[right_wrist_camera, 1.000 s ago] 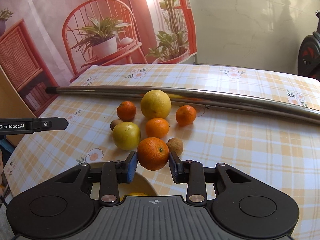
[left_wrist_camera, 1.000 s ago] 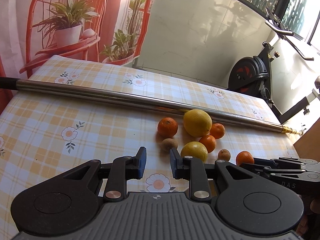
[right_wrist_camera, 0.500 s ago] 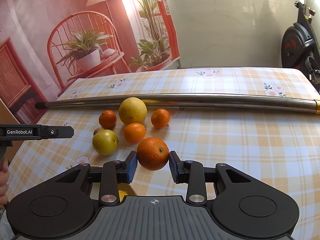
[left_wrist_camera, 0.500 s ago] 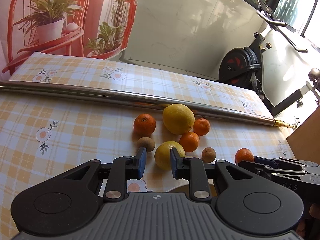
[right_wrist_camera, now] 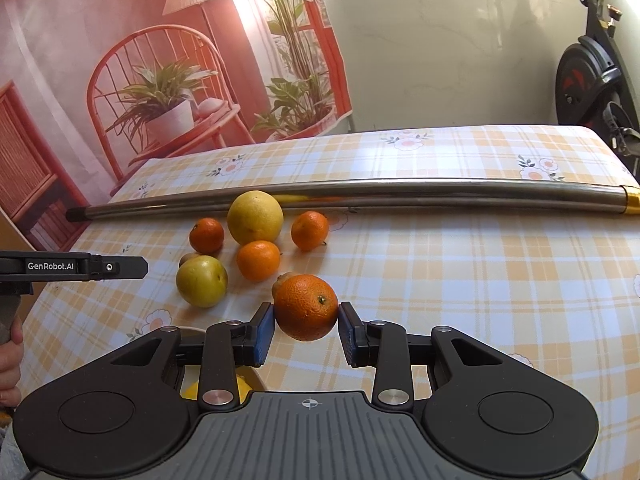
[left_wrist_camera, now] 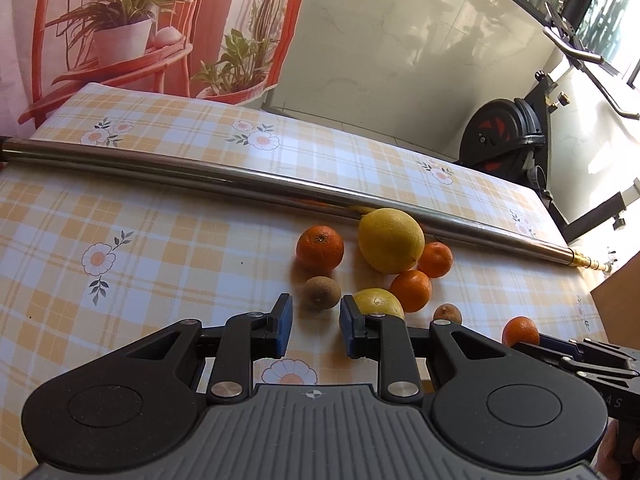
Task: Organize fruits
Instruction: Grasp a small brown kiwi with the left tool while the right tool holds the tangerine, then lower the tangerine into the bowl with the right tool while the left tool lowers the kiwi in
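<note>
The right tongs (right_wrist_camera: 306,330) pinch an orange (right_wrist_camera: 306,306) above the desk (right_wrist_camera: 480,280), beside the fruit cluster; checked cloth lies bare to its right. The left tongs (left_wrist_camera: 316,330), pressed to their narrowest, empty, hover near a kiwi (left_wrist_camera: 321,293), metal pole (left_wrist_camera: 240,178) behind.

Large orange (right_wrist_camera: 306,307) clamped in right tool (right_wrist_camera: 306,330), above worktop; big yellow citrus (right_wrist_camera: 255,217) by three small mandarins (right_wrist_camera: 258,260); yellow-green fruit (right_wrist_camera: 202,281) beside; two brown kiwis (left_wrist_camera: 321,293) nearby
</note>
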`<state>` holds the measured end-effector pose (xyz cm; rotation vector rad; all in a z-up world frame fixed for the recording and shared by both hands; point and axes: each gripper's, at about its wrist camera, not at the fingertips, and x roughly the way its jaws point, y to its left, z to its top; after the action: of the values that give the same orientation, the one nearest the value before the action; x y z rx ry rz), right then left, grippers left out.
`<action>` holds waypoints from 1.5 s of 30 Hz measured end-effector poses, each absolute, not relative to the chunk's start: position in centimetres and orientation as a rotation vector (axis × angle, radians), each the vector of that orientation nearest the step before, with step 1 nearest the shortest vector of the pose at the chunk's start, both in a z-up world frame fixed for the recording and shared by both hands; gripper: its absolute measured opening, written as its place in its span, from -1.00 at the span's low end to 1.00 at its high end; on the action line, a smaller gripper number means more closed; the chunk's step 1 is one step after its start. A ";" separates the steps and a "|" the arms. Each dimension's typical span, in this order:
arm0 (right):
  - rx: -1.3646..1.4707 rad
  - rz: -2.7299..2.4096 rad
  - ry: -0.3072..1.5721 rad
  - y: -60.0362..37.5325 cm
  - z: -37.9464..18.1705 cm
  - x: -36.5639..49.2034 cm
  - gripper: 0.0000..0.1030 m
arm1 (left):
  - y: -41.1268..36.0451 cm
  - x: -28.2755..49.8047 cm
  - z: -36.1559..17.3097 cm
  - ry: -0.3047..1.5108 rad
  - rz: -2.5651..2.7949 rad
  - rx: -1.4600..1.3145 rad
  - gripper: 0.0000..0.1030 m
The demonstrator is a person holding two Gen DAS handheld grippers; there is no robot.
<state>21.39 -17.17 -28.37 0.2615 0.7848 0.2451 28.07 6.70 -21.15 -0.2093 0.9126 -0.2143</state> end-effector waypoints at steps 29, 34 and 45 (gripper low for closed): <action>0.267 0.241 0.798 -17.3 -28.6 21.5 -0.38 | 6.1 32.6 -25.4 0.989 -0.199 -0.443 -0.45; 0.267 0.244 0.790 -17.1 -28.2 20.9 -0.39 | 6.6 31.1 -23.5 0.941 -0.245 -0.403 -0.45; 0.263 0.263 0.769 -16.7 -27.2 19.1 -0.39 | 6.6 25.9 -20.5 0.914 -0.368 -0.206 -0.45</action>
<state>19.10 -16.67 -27.21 0.2628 0.7687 0.2625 25.91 6.64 -20.51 -0.2060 0.9143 -0.3675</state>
